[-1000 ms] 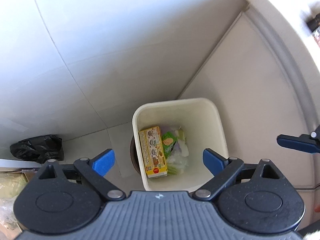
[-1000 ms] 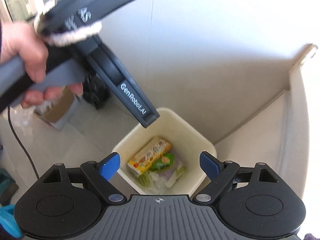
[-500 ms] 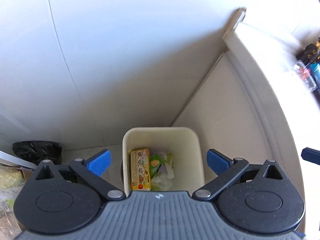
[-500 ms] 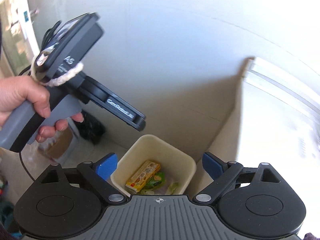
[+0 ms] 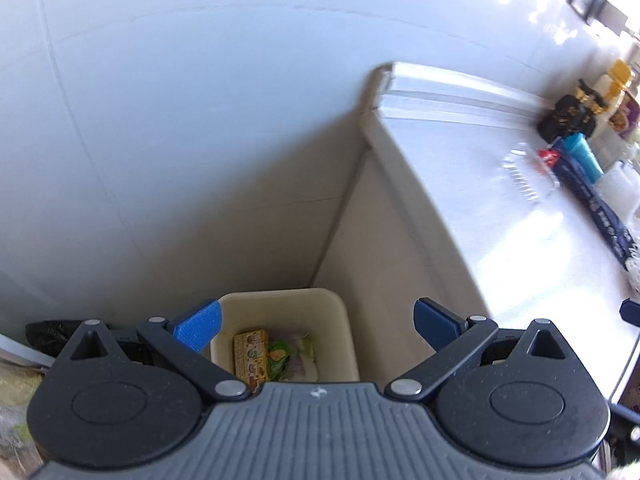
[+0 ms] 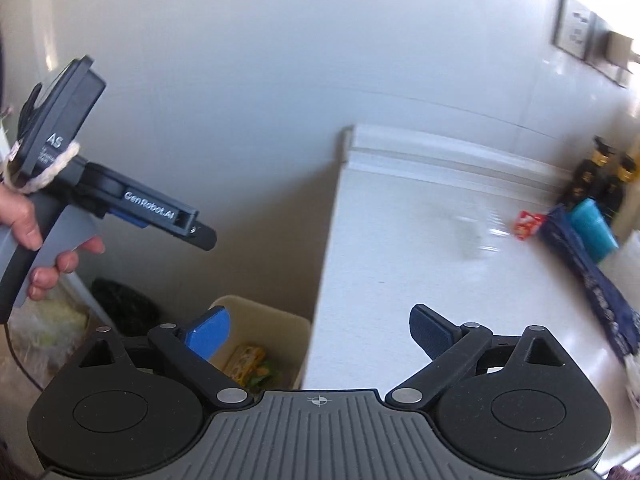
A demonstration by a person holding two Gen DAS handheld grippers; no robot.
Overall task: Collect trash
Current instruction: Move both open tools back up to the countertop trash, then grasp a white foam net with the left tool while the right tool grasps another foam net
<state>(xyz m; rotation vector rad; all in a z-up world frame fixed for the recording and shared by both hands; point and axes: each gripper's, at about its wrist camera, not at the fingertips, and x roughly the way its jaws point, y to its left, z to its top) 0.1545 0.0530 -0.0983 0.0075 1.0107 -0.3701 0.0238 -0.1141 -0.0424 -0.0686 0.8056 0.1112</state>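
Observation:
A cream trash bin (image 5: 343,336) stands on the floor in the corner between wall and counter. Inside lie a yellow carton (image 5: 250,354) and a green wrapper (image 5: 279,356). My left gripper (image 5: 316,322) hangs high above the bin, open and empty. My right gripper (image 6: 319,330) is over the counter's edge, its jaws opening with nothing between them; the bin (image 6: 260,309) shows low on the left. On the white counter (image 6: 400,264) lie a red wrapper (image 6: 528,225) and a long dark blue box (image 6: 596,284). The red wrapper (image 5: 548,155) is blurred in the left wrist view.
A person's hand (image 6: 24,224) grips the left tool's grey handle at the left. A black bag (image 6: 120,304) lies on the floor beside the bin. Dark bottles (image 6: 596,176) and a teal item (image 6: 592,228) stand at the counter's far right. A bag of greens (image 6: 48,320) sits lower left.
Both grippers have risen and tipped upward. The bin has slid down and shrunk in both views, and the counter with its items has come into sight. The right gripper swung right.

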